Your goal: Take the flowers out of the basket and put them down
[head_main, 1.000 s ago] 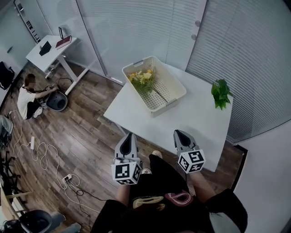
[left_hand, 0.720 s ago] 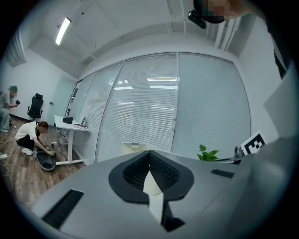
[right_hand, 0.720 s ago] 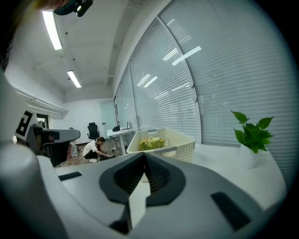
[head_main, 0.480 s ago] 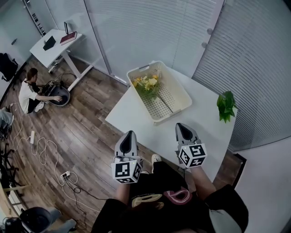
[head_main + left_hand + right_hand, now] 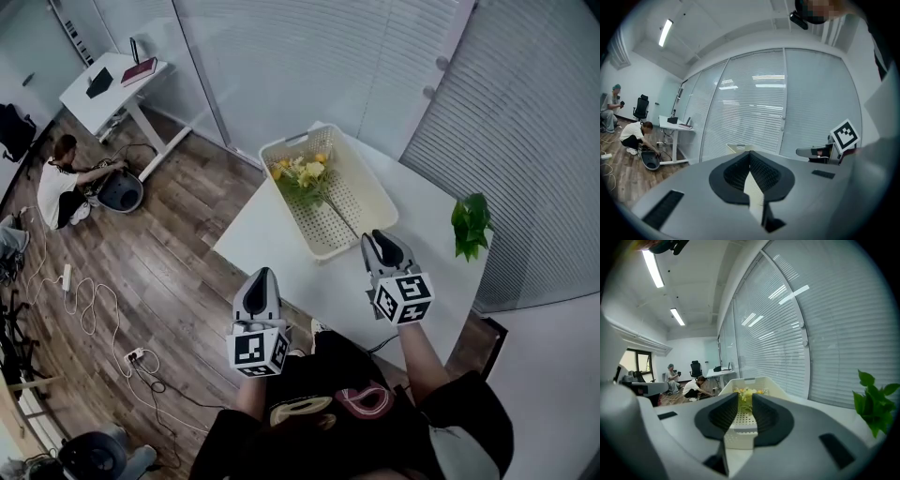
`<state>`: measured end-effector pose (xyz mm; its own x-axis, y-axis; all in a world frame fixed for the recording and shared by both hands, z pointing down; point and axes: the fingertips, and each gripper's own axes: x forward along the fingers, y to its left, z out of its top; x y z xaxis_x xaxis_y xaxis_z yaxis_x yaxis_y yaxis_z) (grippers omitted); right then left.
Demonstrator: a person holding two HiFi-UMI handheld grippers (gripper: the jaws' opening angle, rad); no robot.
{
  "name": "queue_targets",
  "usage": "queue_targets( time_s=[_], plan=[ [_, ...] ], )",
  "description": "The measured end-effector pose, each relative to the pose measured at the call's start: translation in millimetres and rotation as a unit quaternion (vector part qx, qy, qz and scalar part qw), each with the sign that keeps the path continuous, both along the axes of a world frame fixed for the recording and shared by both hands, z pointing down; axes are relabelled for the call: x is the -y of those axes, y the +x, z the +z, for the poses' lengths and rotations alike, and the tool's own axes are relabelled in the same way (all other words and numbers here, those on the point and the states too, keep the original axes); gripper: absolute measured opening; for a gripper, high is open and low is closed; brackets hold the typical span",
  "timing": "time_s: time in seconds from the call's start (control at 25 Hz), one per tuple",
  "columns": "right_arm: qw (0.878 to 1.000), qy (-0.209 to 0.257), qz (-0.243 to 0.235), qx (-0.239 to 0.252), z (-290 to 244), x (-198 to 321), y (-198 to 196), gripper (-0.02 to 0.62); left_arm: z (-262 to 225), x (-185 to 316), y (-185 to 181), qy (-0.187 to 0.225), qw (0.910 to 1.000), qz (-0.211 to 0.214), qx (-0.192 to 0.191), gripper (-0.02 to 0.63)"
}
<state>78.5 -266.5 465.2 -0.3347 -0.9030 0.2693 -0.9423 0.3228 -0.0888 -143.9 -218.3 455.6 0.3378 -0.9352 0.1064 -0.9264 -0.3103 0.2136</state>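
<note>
A cream slotted basket [image 5: 361,192] stands on the white table [image 5: 412,220], with yellow flowers [image 5: 305,173] and their green stems lying in its far end. My right gripper [image 5: 378,236] hovers over the table just short of the basket's near end. Its jaws have just been opening and stand a little apart with nothing between them. In the right gripper view the basket [image 5: 773,383] and flowers [image 5: 747,392] show through the gap of the right gripper [image 5: 744,395]. My left gripper [image 5: 262,275] hangs off the table's near-left edge, and in its own view the left gripper [image 5: 750,153] is shut and empty.
A small green plant [image 5: 472,223] sits at the table's right edge, also seen as the plant [image 5: 874,404]. A person [image 5: 61,178] crouches on the wooden floor at left beside a white desk [image 5: 103,89]. Cables [image 5: 84,309] trail over the floor. Blinds close off the far side.
Both grippers have moved forward toward the basket, the right one further and now over the table. The right jaws have parted.
</note>
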Motion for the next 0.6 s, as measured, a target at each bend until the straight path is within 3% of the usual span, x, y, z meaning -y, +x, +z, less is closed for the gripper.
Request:
queue_targets(
  time_s=[0.4,0.6],
  plan=[
    [0.997,-0.027,-0.067,0.011,-1.5,41.3,-18.1,0.193,-3.2,10.8,-14.1,-0.005,0.9993,-0.035,0.009,0.017],
    [0.996,-0.039,-0.077,-0.027,-2.6,59.6,-16.7,0.199,-2.8,12.6,-20.1,-0.011,0.9988,-0.044,0.019,0.017]
  ],
)
